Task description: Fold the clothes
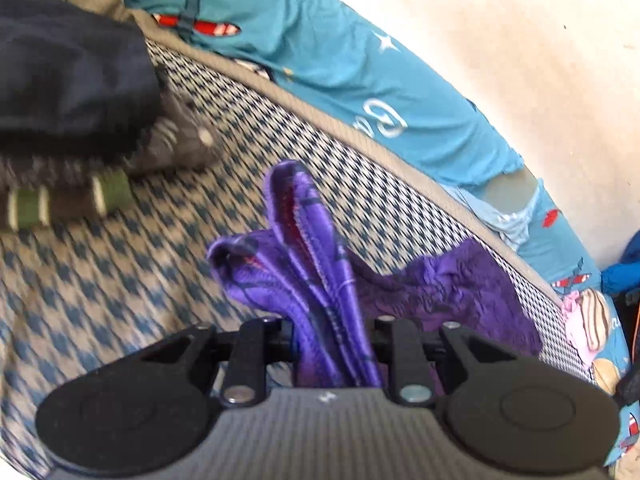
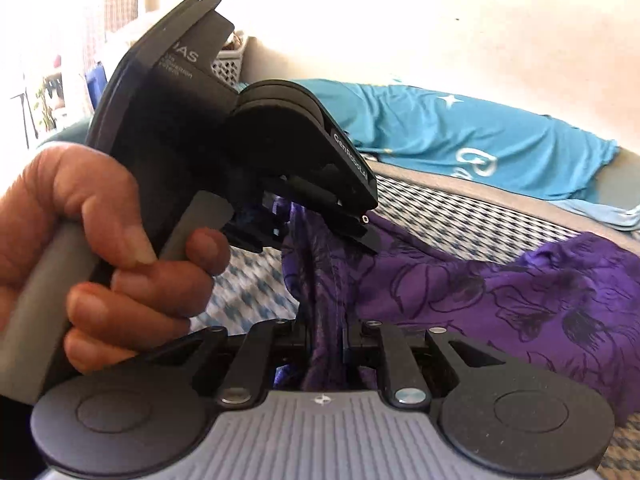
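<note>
**Two claws, one purple garment**

We count two claws, and both are clenched on the same purple garment (image 2: 500, 292). The left claw (image 1: 334, 344) pinches a bunched fold of it, with loops of purple cloth standing up beyond the fingertips. The right claw (image 2: 328, 344) grips another gathered part, and from there the cloth runs out to the right over the bed (image 1: 100, 280), whose cover has a blue and white check.

We count one hand (image 2: 100, 240) in view: it is wrapped around the grey handle of the left claw, fingers curled, with the claw angled downward toward the bed. In the right wrist view the two claws sit close together, the left one just above and behind the right, both biting cloth at nearly the same spot.

Elsewhere on the bed we see one pile of clothes (image 1: 72, 120) at the left, with a dark navy piece on top and a green striped piece underneath. One teal printed sheet (image 1: 320, 52) lies along the far edge, against a pale wall (image 1: 520, 60)
</note>
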Tool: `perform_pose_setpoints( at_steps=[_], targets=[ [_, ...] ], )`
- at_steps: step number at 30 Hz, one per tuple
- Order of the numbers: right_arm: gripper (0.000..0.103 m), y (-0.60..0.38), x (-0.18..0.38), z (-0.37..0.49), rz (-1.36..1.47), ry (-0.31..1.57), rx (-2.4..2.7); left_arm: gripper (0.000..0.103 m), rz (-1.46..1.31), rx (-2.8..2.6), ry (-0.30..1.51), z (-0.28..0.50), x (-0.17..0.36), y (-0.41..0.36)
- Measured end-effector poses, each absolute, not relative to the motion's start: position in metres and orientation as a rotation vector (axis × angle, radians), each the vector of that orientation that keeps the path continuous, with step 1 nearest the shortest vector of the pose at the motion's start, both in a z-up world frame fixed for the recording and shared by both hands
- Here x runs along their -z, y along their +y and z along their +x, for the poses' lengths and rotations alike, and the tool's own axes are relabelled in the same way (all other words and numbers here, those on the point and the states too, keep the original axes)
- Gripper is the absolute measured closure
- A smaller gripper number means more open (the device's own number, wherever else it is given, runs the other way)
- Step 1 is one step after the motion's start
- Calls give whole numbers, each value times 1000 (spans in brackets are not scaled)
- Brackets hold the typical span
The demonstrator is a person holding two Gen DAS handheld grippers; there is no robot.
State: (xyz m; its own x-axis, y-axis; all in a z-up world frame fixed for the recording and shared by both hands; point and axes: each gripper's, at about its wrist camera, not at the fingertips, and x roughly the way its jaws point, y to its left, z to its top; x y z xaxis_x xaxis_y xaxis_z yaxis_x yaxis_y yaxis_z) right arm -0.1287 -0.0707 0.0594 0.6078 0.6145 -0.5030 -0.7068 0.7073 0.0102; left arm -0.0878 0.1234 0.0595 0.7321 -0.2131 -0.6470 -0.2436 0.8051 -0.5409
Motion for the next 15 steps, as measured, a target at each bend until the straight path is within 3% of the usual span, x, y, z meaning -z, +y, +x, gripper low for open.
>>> perform_pose_setpoints(
  at_steps=[5, 8, 15],
  targets=[
    [89, -39, -67, -121, -189, 483, -836, 78, -613, -109, 756, -81, -64, 158],
    [88, -22, -62, -113, -194, 523, -857, 67, -597, -207, 769, -79, -56, 171],
    [75, -24, -50, -103, -182, 586, -938, 48, -567, -383, 809, -85, -47, 182]
  ],
)
